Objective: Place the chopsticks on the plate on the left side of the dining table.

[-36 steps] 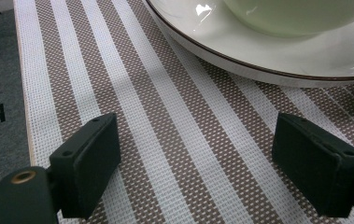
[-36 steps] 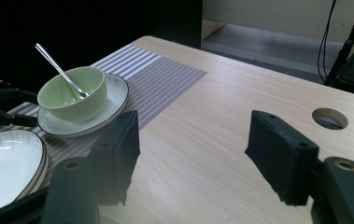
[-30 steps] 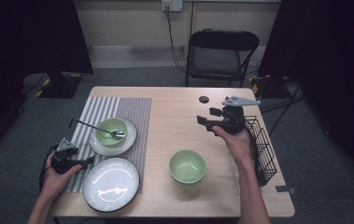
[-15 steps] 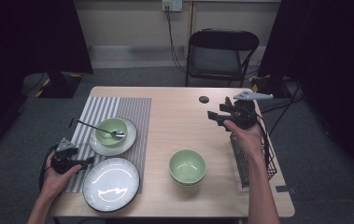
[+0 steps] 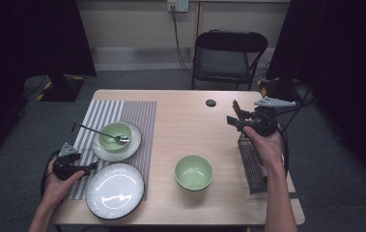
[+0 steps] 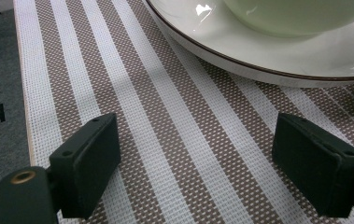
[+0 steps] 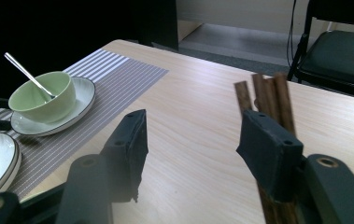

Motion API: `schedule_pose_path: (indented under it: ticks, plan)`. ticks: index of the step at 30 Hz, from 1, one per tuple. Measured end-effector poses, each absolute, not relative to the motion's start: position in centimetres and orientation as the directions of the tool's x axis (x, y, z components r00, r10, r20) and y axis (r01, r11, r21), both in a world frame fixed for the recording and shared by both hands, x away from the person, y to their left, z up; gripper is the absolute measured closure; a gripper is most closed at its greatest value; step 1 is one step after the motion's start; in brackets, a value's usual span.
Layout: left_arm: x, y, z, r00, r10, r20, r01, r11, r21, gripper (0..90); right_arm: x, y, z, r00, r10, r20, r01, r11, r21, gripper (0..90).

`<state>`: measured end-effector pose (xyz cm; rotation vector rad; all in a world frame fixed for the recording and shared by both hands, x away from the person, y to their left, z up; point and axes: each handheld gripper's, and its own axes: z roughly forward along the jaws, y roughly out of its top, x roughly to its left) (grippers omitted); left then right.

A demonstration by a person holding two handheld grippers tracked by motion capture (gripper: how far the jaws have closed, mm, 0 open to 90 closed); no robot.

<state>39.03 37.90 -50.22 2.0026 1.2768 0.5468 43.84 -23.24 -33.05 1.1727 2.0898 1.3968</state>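
My right gripper [image 5: 232,113] hangs over the far end of a black wire basket [image 5: 253,166] at the table's right edge. In the right gripper view its jaws [image 7: 193,128] stand apart and have just been closing, with only bare table showing in the gap. Several brown sticks [image 7: 264,95] rise upright right behind its right jaw; whether they touch the pad I cannot tell. My left gripper [image 5: 88,167] rests open on the striped placemat [image 6: 165,140], nothing between its jaws [image 6: 195,140]. It sits just short of the saucer's rim [image 6: 268,70].
A green bowl [image 5: 115,135] with a spoon [image 5: 98,131] sits on a saucer on the placemat. A large white plate [image 5: 115,190] lies at the front left, and stacked green bowls [image 5: 193,172] at centre front. A small black disc [image 5: 211,103] lies near the far edge; a folding chair [image 5: 229,55] stands beyond.
The right hand has carried its gripper to the right, toward the table's right edge above the basket. The left gripper has stayed in place.
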Motion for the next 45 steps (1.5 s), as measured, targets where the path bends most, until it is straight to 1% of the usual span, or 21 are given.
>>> schedule_pose_path:
  ticks: [4, 7, 9, 11, 18, 24, 28, 31, 33, 41, 45]
  plan:
    - [39.0, 37.9, -50.2, 0.428, 0.904, -0.015, 0.613, -0.278, 0.739, 14.9, 43.6, -24.2, -33.2, -0.566, 0.812, 0.139, 0.427, 0.145, 0.892, 43.9]
    - [39.0, 37.9, -50.2, 0.428, 0.904, -0.015, 0.613, -0.278, 0.739, 14.9, 43.8, -24.6, -33.6, -0.547, 0.826, 0.136, 0.446, 0.151, 0.882, 42.8]
    - [39.0, 37.9, -50.2, 0.428, 0.904, -0.015, 0.613, -0.278, 0.739, 14.9, 43.9, -24.8, -33.9, -0.536, 0.832, 0.140, 0.459, 0.148, 0.876, 43.5]
    - [39.0, 37.9, -50.2, 0.428, 0.904, -0.015, 0.613, -0.278, 0.739, 14.9, 44.0, -24.8, -34.2, -0.536, 0.832, 0.144, 0.467, 0.150, 0.871, 43.7]
    - [39.0, 37.9, -50.2, 0.428, 0.904, -0.015, 0.613, -0.278, 0.739, 14.9, 44.3, -24.7, -35.0, -0.530, 0.836, 0.143, 0.491, 0.166, 0.855, 48.7]
    - [39.0, 37.9, -50.2, 0.428, 0.904, -0.015, 0.613, -0.278, 0.739, 14.9, 44.4, -24.6, -35.4, -0.530, 0.836, 0.143, 0.505, 0.176, 0.845, 47.2]
    - [39.0, 37.9, -50.2, 0.428, 0.904, -0.015, 0.613, -0.278, 0.739, 14.9, 44.2, -24.6, -35.5, -0.533, 0.835, 0.139, 0.506, 0.183, 0.843, 51.1]
    - [39.0, 37.9, -50.2, 0.428, 0.904, -0.015, 0.613, -0.278, 0.739, 14.9, 43.6, -25.0, -35.4, -0.530, 0.837, 0.139, 0.487, 0.166, 0.857, 58.0]
    - [39.0, 37.9, -50.2, 0.428, 0.904, -0.015, 0.613, -0.278, 0.739, 14.9, 43.3, -25.0, -35.4, -0.534, 0.835, 0.135, 0.486, 0.173, 0.856, 60.8]
    - [39.0, 37.9, -50.2, 0.428, 0.904, -0.015, 0.613, -0.278, 0.739, 14.9, 43.1, -25.2, -35.8, -0.538, 0.833, 0.129, 0.501, 0.193, 0.844, 65.7]
    - [39.0, 37.9, -50.2, 0.428, 0.904, -0.015, 0.613, -0.278, 0.739, 14.9, 43.3, -25.1, -36.3, -0.515, 0.850, 0.113, 0.530, 0.213, 0.821, 66.7]
